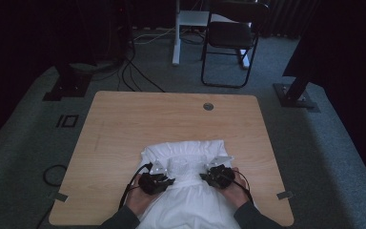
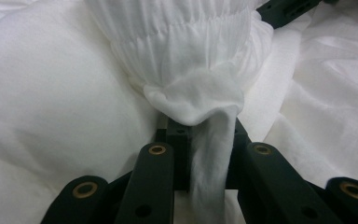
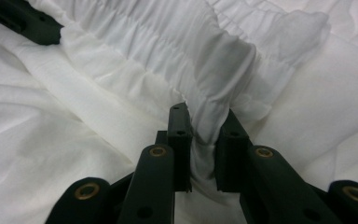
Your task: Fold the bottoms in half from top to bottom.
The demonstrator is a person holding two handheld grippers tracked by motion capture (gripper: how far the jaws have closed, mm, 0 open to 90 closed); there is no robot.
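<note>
A white garment (image 1: 190,157) with a gathered, shirred band lies bunched on the near half of the wooden table (image 1: 124,124). My left gripper (image 1: 164,180) sits low on its left side, shut on an end of the gathered band (image 2: 200,100); the cloth runs down between the black jaws. My right gripper (image 1: 208,175) rests on the right side and pinches the other end of the same band (image 3: 205,135). In the left gripper view (image 2: 207,135) and the right gripper view (image 3: 204,130) the jaws stand narrow with fabric squeezed between them. Hands and dark sleeves come in from the near edge.
A round grommet hole (image 1: 208,106) sits near the table's far edge. Beyond the table stand a black folding chair (image 1: 231,38), a white desk leg (image 1: 176,33), floor cables (image 1: 133,71) and two black stand bases (image 1: 66,88) (image 1: 296,95).
</note>
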